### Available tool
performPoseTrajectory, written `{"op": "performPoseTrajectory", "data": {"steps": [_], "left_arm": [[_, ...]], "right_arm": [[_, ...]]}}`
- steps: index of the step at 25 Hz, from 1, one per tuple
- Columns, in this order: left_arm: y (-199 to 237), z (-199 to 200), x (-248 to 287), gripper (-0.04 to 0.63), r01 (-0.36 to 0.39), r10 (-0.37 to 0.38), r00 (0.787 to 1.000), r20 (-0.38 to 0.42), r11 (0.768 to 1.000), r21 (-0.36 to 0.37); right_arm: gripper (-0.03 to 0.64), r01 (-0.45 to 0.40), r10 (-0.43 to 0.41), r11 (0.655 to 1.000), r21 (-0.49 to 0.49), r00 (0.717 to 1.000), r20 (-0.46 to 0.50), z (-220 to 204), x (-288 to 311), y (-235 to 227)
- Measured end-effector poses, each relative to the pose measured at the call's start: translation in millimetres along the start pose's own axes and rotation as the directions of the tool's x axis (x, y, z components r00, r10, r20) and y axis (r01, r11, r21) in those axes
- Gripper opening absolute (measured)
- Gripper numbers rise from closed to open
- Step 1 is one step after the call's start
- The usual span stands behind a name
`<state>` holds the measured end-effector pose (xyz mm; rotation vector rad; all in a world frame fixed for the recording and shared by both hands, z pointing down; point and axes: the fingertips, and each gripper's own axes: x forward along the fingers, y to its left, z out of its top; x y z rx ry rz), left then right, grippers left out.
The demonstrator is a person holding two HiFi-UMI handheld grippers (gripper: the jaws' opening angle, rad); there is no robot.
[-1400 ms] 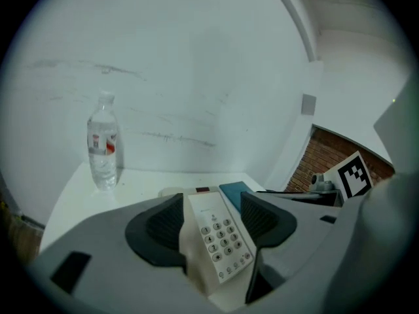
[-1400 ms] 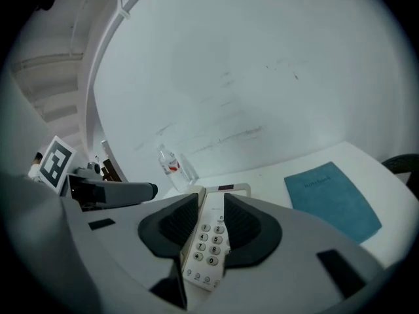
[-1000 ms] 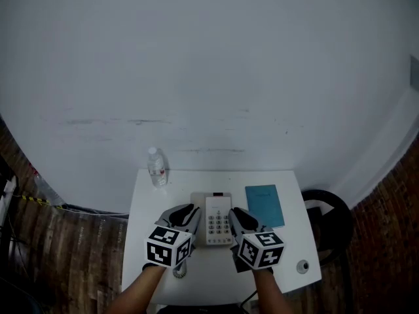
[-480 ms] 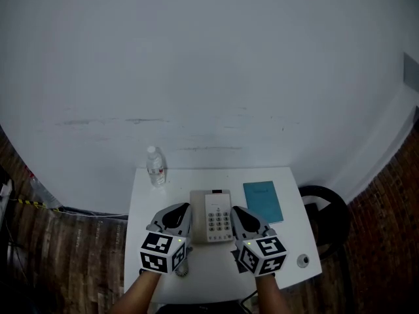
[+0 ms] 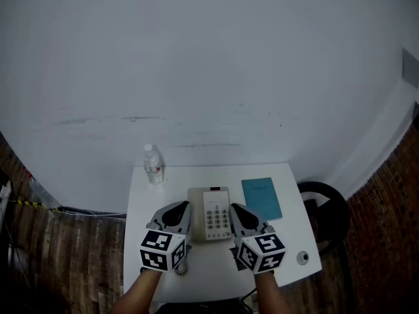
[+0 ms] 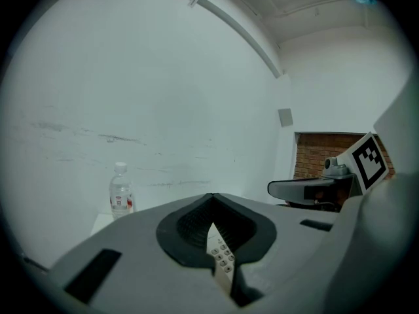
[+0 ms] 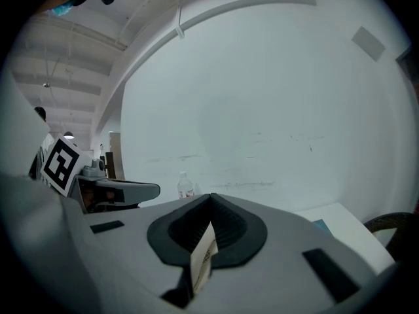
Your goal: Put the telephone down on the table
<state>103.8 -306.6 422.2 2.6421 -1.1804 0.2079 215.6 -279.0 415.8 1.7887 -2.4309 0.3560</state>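
The telephone [image 5: 211, 213], a pale desk set with a grey keypad, lies flat on the white table [image 5: 216, 261]. My left gripper [image 5: 185, 217] stands just off its left side and my right gripper [image 5: 234, 216] just off its right side. Both are shut with nothing in their jaws. In the left gripper view the jaws [image 6: 211, 198] meet, and a strip of the keypad [image 6: 221, 257] shows through the slit below the tips. The right gripper view shows its jaws [image 7: 209, 198] likewise closed over a strip of the telephone's side [image 7: 204, 257].
A clear water bottle [image 5: 152, 165] stands at the table's far left corner. A blue booklet [image 5: 262, 198] lies right of the telephone, and a small round metal thing [image 5: 302, 259] sits near the front right edge. A black round stool [image 5: 324, 214] is beside the table's right side.
Both grippers have drawn back a little toward me from the telephone's sides, the left one also shifting left. The telephone stays put on the table.
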Motion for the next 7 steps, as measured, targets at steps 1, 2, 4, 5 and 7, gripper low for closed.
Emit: {"op": "performPoseTrajectory", "data": {"steps": [1, 2, 4, 5, 7], "left_arm": [[0.1, -0.3, 0.6, 0.006, 0.0, 0.0, 1.0, -0.001, 1.0, -0.001], [0.0, -0.8, 1.3, 0.006, 0.001, -0.001, 1.0, -0.002, 1.0, -0.002], [-0.4, -2.3, 2.7, 0.006, 0.002, -0.002, 1.0, -0.004, 1.0, -0.003], [-0.7, -3.2, 3.5, 0.006, 0.002, -0.002, 1.0, -0.006, 1.0, -0.005], [-1.2, -4.8, 5.3, 0.006, 0.004, -0.004, 1.0, -0.009, 1.0, -0.009]], "right_arm": [[0.0, -0.001, 0.001, 1.0, 0.001, 1.0, -0.001, -0.3, 0.3, 0.0], [0.0, -0.002, 0.002, 1.0, 0.002, 1.0, -0.002, -0.8, 0.6, -0.2], [0.0, -0.003, 0.003, 1.0, 0.004, 1.0, -0.003, -2.0, 1.2, -0.9], [0.0, -0.004, 0.004, 1.0, 0.005, 1.0, -0.004, -2.6, 1.6, -1.3], [0.0, -0.007, 0.007, 1.0, 0.006, 1.0, -0.005, -3.6, 2.2, -2.2]]}}
